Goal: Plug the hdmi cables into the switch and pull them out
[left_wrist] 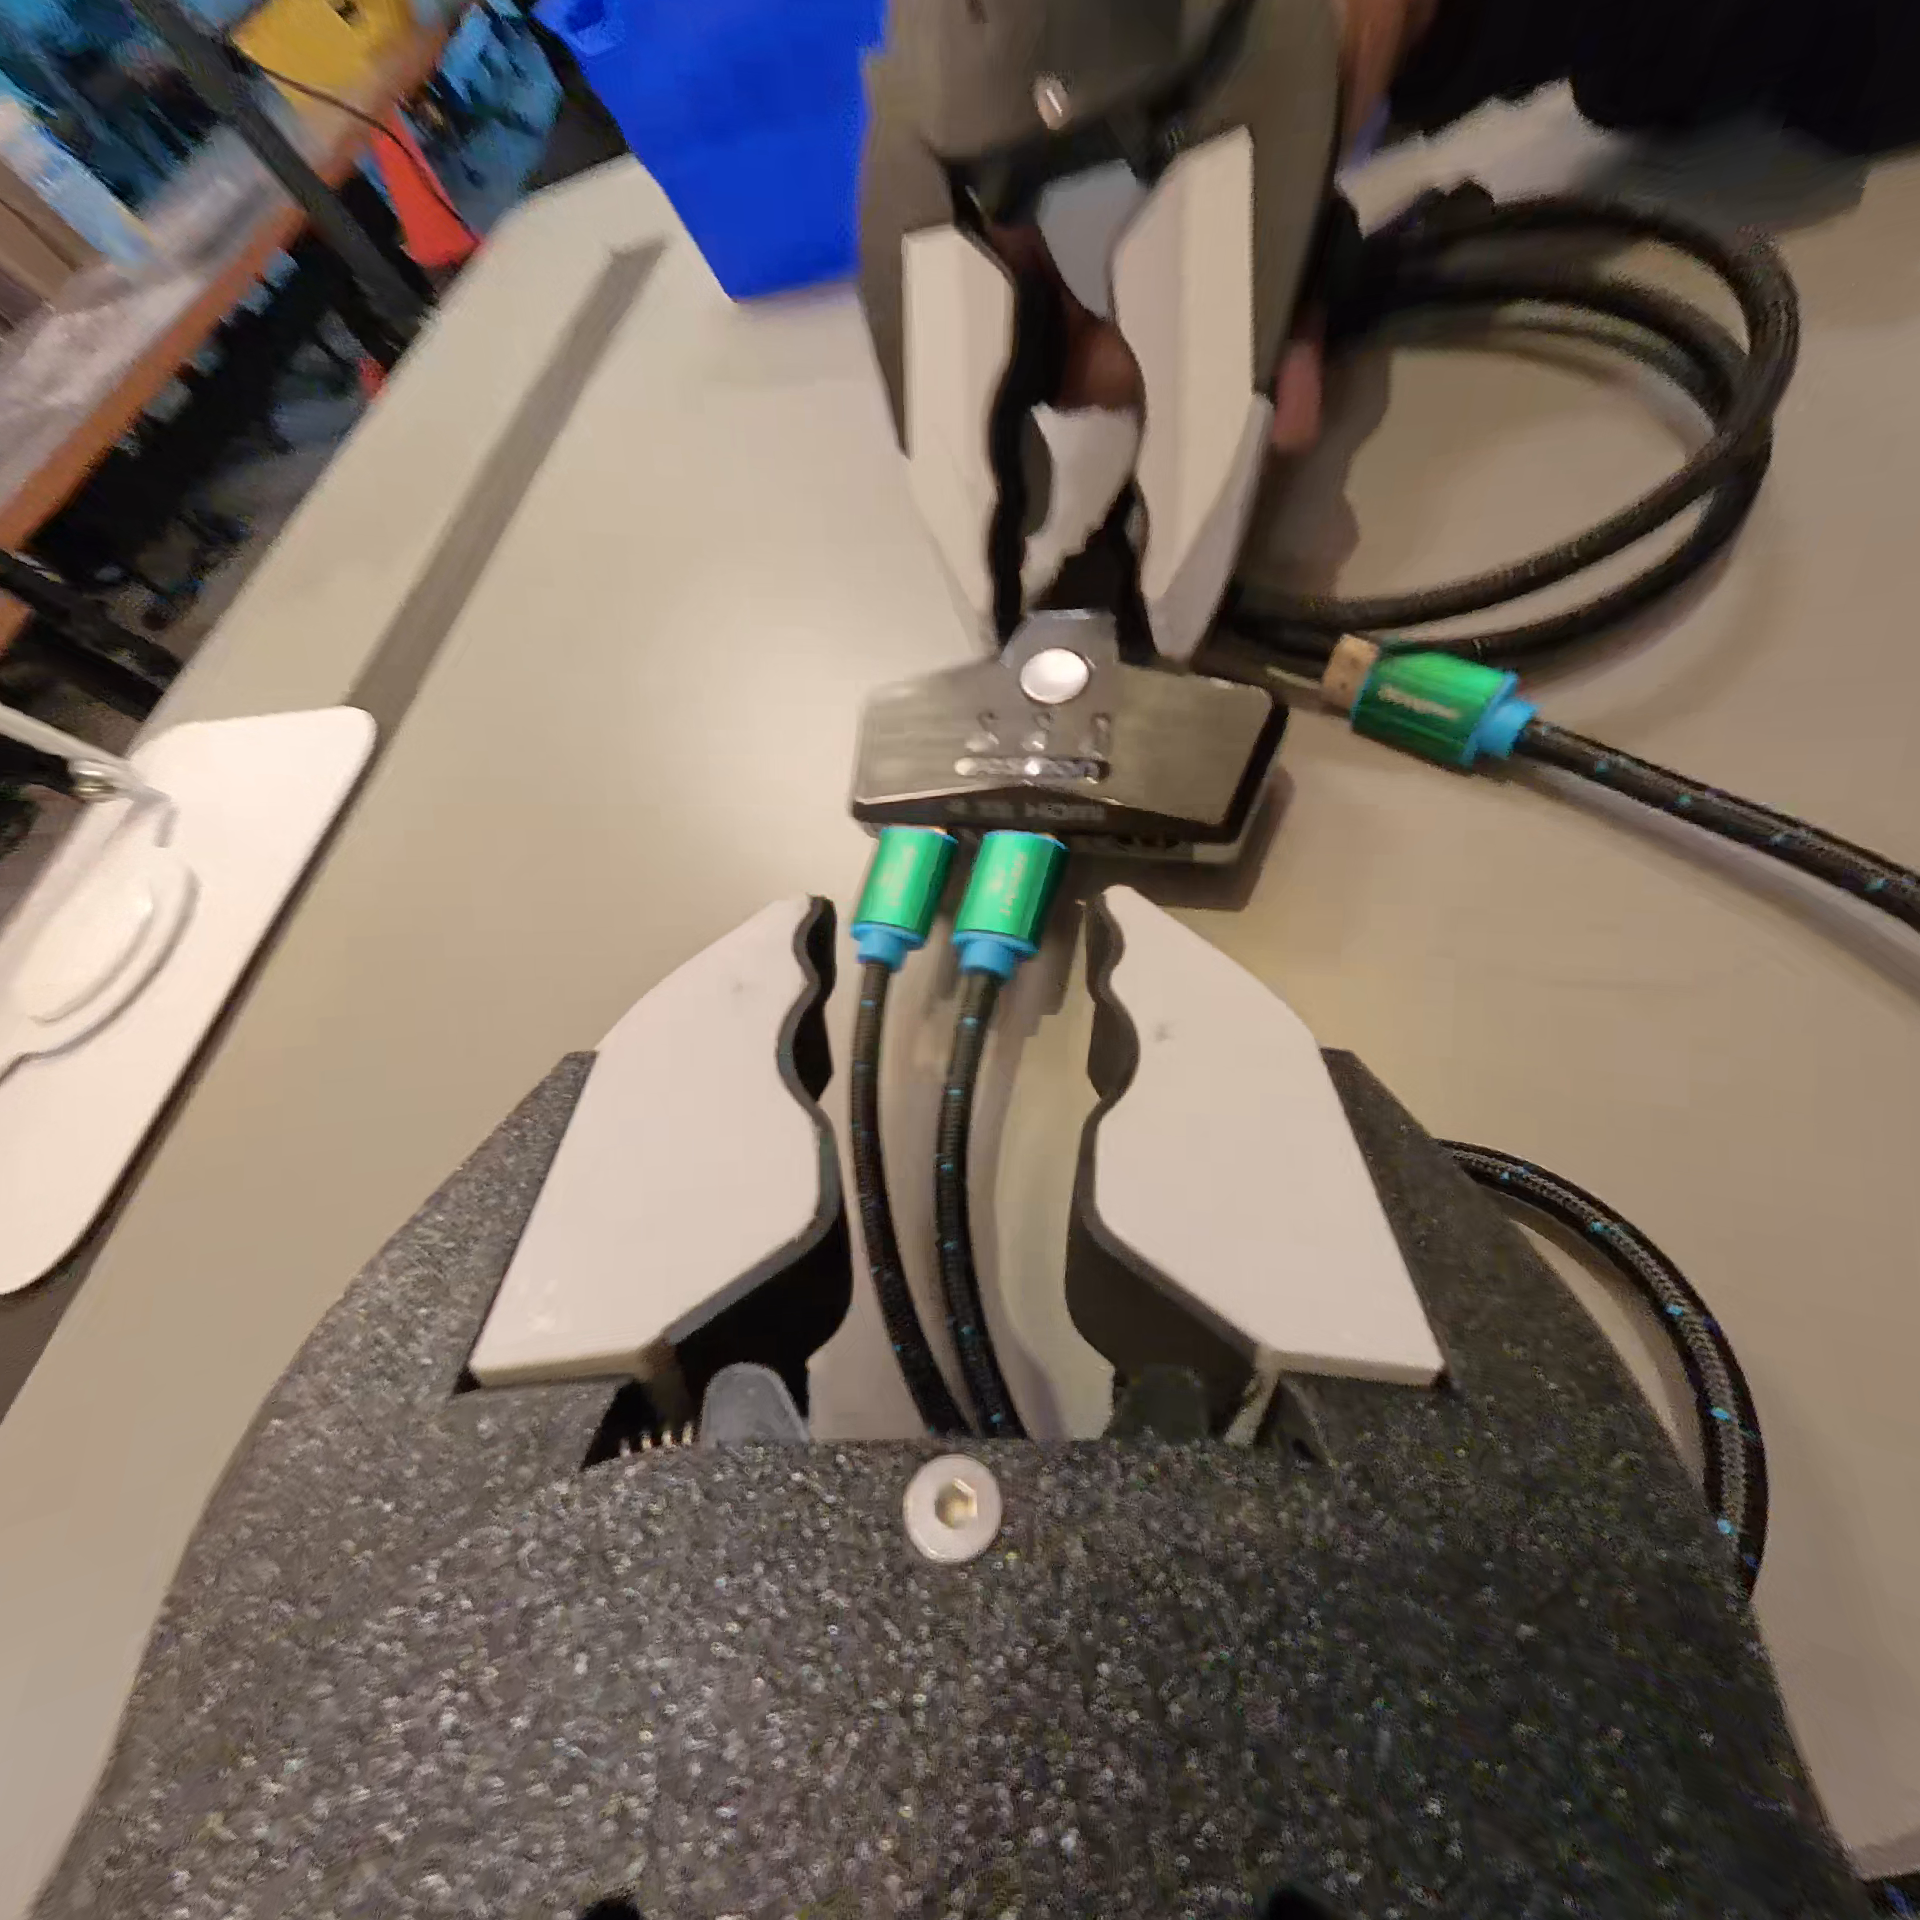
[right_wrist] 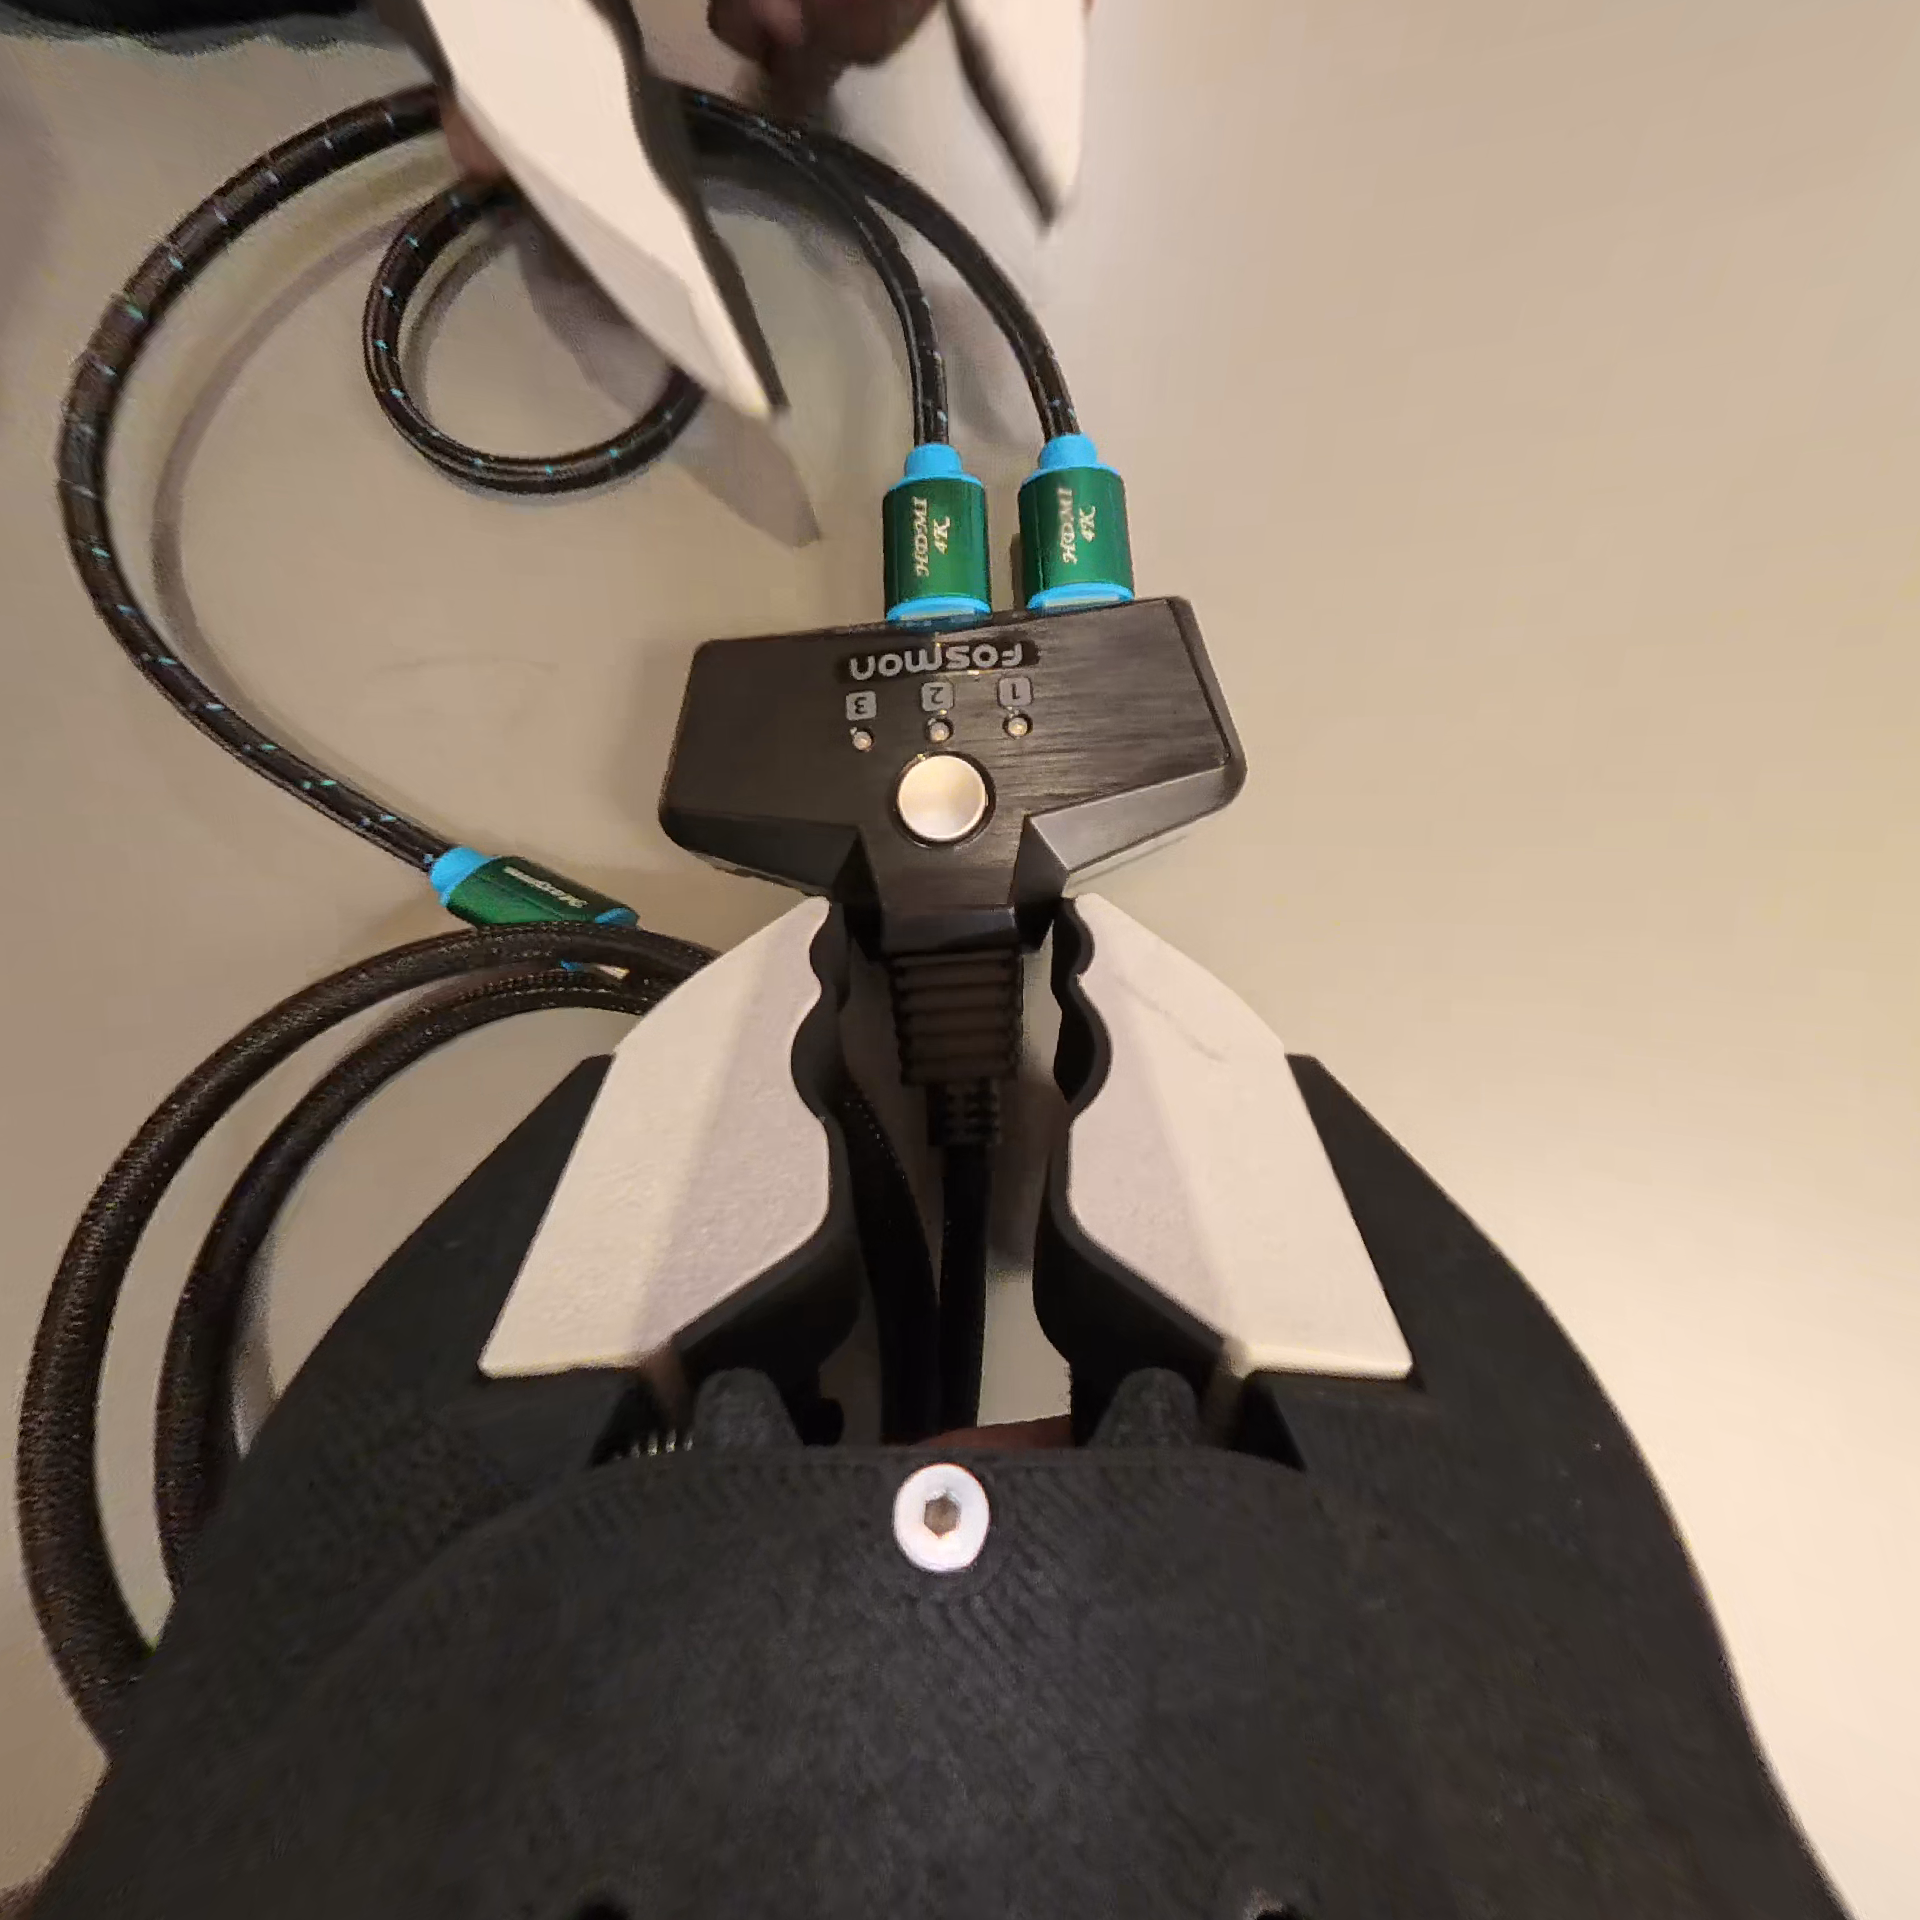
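My right tool [right_wrist: 945,914] pinches the switch [right_wrist: 951,743] by its neck; my left tool [left_wrist: 956,925] gapes, empty, at two seated plugs [left_wrist: 1008,883]. A crooked tug could twist the switch loose.

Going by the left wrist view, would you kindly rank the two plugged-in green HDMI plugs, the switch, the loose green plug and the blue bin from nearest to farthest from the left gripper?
From the left gripper:
1. Plugged-in green HDMI plugs, just ahead of its fingers; too close to rank separately.
2. Switch, directly behind them.
3. Loose green plug, off to the right on the table.
4. Blue bin, far back, slightly left.
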`<state>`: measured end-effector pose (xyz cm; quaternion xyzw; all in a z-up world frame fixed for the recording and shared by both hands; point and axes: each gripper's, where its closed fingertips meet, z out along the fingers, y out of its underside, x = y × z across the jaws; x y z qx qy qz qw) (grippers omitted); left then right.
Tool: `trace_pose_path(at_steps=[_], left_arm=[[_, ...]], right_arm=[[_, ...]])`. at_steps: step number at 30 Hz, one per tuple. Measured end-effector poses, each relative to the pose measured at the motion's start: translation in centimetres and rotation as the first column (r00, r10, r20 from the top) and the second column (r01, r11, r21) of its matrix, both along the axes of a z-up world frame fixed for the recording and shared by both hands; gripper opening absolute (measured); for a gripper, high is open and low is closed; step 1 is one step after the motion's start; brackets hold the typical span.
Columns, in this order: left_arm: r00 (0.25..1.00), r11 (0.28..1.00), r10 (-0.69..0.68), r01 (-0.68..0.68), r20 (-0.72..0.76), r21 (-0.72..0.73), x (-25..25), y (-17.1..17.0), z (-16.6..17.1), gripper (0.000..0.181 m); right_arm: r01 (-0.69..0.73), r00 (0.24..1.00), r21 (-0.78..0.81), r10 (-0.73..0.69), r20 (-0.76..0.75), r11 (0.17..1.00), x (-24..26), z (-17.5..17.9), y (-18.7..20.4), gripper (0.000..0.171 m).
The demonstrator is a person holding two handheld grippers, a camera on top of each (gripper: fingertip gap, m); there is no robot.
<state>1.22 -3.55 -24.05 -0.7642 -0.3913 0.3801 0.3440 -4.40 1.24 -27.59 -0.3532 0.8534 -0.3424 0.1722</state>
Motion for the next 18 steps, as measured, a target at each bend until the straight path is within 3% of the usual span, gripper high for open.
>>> trace_pose_path(at_steps=[6, 9, 18], left_arm=[[0.986, 0.988, 0.136, -0.127, -0.096, 0.091, -0.3, -3.2, 1.3, 0.056], [0.986, 0.987, 0.137, -0.128, -0.090, 0.097, -0.2, -3.4, 1.3, 0.042], [0.976, 0.972, 0.190, -0.173, -0.103, 0.158, 1.7, -3.2, 3.3, 0.031]], right_arm=[[0.043, 0.999, 0.024, -0.042, -0.035, 0.999, -1.1, -0.8, -0.1, 0.038], [0.056, 0.998, 0.018, -0.055, -0.029, 0.998, -1.2, -0.8, -0.2, 0.038], [0.075, 0.995, -0.009, -0.075, -0.072, 0.997, -1.5, -0.9, -0.2, 0.038]])
